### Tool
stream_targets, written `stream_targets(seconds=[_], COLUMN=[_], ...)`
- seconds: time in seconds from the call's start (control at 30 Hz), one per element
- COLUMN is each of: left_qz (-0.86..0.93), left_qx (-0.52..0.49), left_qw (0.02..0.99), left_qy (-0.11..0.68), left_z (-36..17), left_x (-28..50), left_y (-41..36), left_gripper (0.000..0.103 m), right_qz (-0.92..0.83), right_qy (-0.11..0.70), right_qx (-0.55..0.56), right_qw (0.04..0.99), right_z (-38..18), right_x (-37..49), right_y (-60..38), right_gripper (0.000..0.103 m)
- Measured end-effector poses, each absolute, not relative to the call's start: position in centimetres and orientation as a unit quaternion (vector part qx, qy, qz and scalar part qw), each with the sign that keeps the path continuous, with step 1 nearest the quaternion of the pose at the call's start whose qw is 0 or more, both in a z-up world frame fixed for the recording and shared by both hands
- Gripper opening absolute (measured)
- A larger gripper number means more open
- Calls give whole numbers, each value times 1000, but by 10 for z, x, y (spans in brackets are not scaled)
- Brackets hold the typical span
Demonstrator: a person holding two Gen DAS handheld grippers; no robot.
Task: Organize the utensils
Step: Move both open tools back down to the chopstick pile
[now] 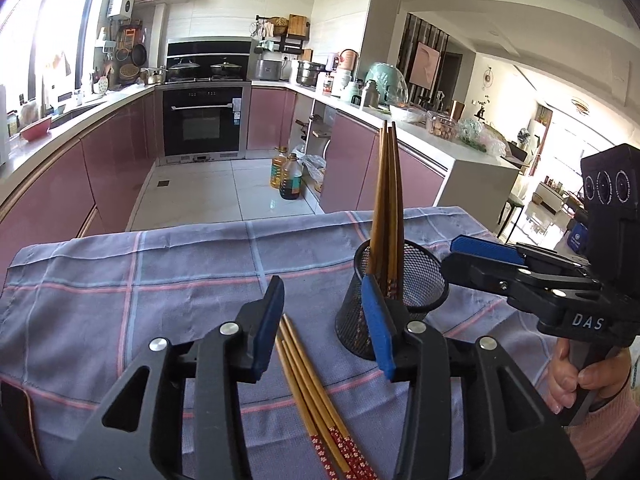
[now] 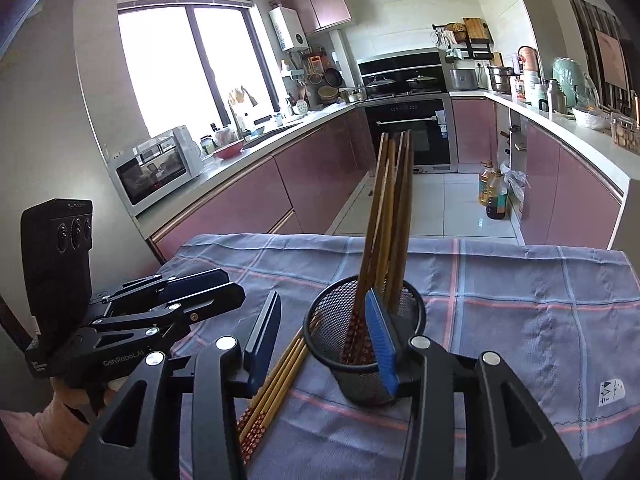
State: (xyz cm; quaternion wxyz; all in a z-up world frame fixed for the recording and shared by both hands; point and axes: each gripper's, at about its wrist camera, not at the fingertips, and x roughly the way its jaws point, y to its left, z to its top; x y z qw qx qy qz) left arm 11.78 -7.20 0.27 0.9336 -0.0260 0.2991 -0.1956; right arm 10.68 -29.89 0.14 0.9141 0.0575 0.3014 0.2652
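A black mesh cup (image 1: 400,304) stands on the checked cloth (image 1: 120,280) with several wooden chopsticks (image 1: 386,200) upright in it. It also shows in the right wrist view (image 2: 362,344), chopsticks (image 2: 390,216) leaning out of it. Several more chopsticks (image 1: 316,396) with red patterned ends lie flat on the cloth left of the cup, also seen in the right wrist view (image 2: 276,388). My left gripper (image 1: 326,328) is open over the lying chopsticks, empty. My right gripper (image 2: 320,340) is open and empty, its right finger at the cup's rim. It shows from the side in the left wrist view (image 1: 476,256).
The cloth-covered table ends at its far edge (image 1: 240,224) before a tiled kitchen floor. Pink cabinets (image 1: 72,184) run along both sides, an oven (image 1: 202,120) at the back. Oil bottles (image 1: 286,174) stand on the floor.
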Motion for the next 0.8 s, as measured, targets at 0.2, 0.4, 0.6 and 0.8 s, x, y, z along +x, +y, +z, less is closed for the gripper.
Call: stream_targets(seconds=[0.2,0.4,0.6,0.8], left_qz=[-174,-158,-149,-149], left_qx=[-28,-25,-24,-22], left_qw=[933,928,918,910], left_qy=[312,337,367,387], left_z=[-16,-43,-71,-88], left_x=[97,82,78,76], left_y=[-54,-43,-43,-47], left_gripper=[42,42,42,42], right_qz=[286,289,283,275], right_qy=[328,370,396,410], right_qx=[34,43,41,36], right_qw=[900,882,872,869], right_z=[-25,-57,-79,-88], right_x=[87,85,82,81], right_y=[-274,-260,-250,-245], right_gripper=[48,48,48,48])
